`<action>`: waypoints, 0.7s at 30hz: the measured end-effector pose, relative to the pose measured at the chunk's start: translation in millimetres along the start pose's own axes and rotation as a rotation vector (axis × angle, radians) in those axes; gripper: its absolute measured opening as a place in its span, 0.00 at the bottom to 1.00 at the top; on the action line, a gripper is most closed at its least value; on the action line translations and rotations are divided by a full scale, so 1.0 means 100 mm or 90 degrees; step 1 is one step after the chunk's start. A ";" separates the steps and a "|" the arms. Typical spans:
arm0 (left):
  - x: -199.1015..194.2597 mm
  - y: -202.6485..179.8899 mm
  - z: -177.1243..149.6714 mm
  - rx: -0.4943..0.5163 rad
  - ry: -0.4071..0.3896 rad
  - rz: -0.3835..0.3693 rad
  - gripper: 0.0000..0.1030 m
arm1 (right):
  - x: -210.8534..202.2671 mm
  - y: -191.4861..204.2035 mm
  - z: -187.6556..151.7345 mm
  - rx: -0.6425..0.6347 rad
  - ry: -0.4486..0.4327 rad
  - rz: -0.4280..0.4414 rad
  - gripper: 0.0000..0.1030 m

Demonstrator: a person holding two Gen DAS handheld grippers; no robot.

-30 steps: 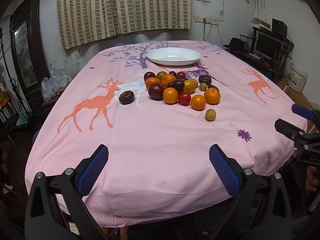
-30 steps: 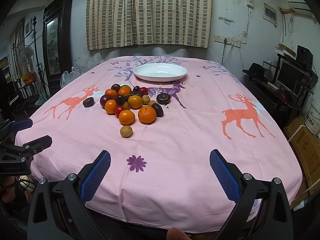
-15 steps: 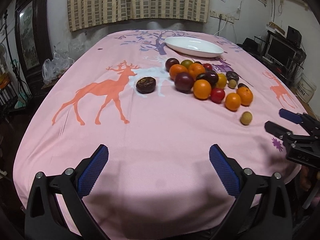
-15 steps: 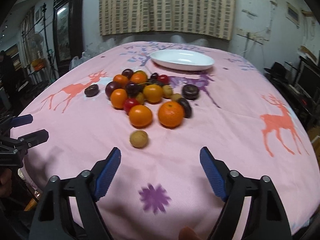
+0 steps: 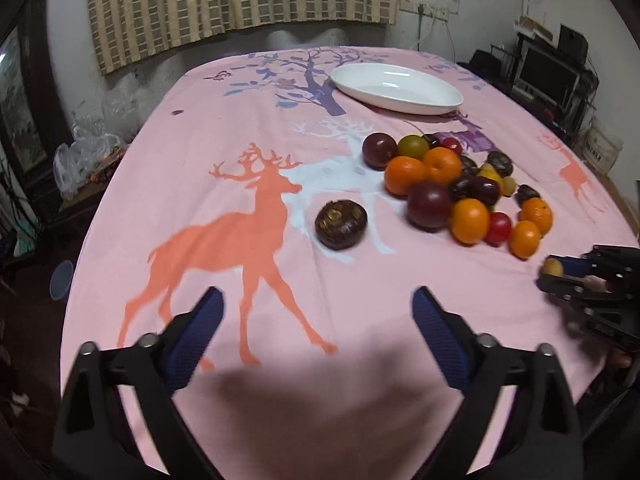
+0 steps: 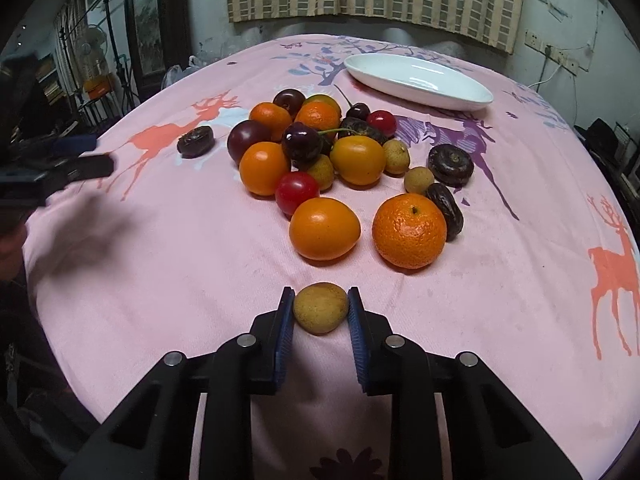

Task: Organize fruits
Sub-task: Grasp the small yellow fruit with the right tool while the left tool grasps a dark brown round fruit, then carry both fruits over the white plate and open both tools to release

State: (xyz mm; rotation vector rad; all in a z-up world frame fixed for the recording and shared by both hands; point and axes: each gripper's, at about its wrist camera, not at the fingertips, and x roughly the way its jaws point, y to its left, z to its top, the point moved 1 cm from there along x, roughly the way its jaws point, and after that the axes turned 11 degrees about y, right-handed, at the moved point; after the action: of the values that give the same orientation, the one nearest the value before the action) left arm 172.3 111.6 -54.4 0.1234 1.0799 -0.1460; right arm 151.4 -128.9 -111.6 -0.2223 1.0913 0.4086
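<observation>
1. Left wrist view: my left gripper [image 5: 316, 332] sits at the bottom of the frame, its jaws closing with only pink tablecloth [image 5: 240, 120] between them, so it holds nothing. The lone dark mangosteen [image 5: 341, 224] lies just above centre, apart from the fruit pile [image 5: 452, 184] at centre right. If that is my next pick, I should centre the fingers on both sides of it before squeezing. The white dish [image 5: 396, 88] waits empty at upper right. My right gripper shows at the right edge, with a small tan fruit at its tip.

2. Right wrist view: my right gripper [image 6: 320, 312] is at lower centre, jaws closing on the longan [image 6: 320, 308], both blue pads touching its sides. The fruit still rests on the cloth. I judge the grip well centred; I should squeeze gently, since the skin looks thin, then lift straight up before carrying it over the tangerine [image 6: 409, 232] and the pile toward the dish at the upper right.
</observation>
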 end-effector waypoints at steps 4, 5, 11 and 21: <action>0.32 0.00 0.29 0.043 0.025 -0.044 0.64 | -0.12 -0.12 -0.02 0.015 -0.009 0.033 0.26; 0.39 -0.02 0.34 0.051 0.032 -0.047 0.62 | -0.15 -0.14 -0.01 0.017 -0.013 0.033 0.26; 0.68 -0.07 0.55 0.069 0.060 -0.065 0.58 | -0.30 -0.29 0.02 0.039 -0.036 0.049 0.26; 0.60 -0.01 0.75 0.050 0.063 -0.086 0.39 | -0.51 -0.79 0.59 0.055 -0.081 0.072 0.26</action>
State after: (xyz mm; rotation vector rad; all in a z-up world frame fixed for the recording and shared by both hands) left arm 265.1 94.6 -73.0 0.1285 1.1820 -0.3069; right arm 213.1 -188.8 -41.5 -0.0580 0.9969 0.4698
